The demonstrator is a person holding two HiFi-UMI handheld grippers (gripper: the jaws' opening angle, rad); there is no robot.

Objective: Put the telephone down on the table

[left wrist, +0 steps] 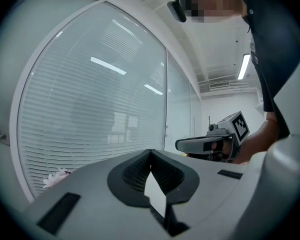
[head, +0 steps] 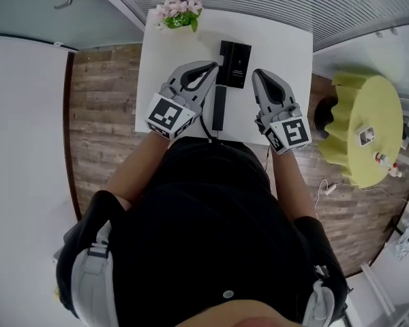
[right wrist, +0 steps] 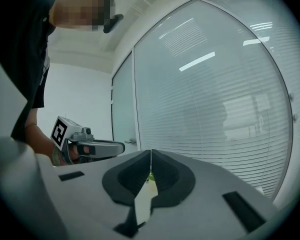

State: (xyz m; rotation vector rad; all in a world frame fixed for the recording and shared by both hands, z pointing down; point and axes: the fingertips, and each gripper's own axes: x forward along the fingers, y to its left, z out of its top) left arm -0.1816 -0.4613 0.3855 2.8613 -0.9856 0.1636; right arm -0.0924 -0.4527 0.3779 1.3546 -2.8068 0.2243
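One table [head: 286,53]. On it are one telephone base [head: 233,63] near the middle, one handset [head: 219,107] toward the near edge, and one bunch of flowers [head: 179,10] at the far left corner. Two grippers: left gripper [head: 215,65] and right gripper [head: 258,75]. One yellow side table [head: 368,107] stands off the right edge.

Head view is taken from above, steeply downward, onto the white rectangular table [head: 286,46]. Each gripper view is taken close behind its own jaws, roughly level, toward the slatted glass wall [left wrist: 90,109]. The grey right gripper [left wrist: 182,145] is caught in the left gripper view, the grey left gripper [right wrist: 121,147] in the right gripper view. The wall is shared by all three.
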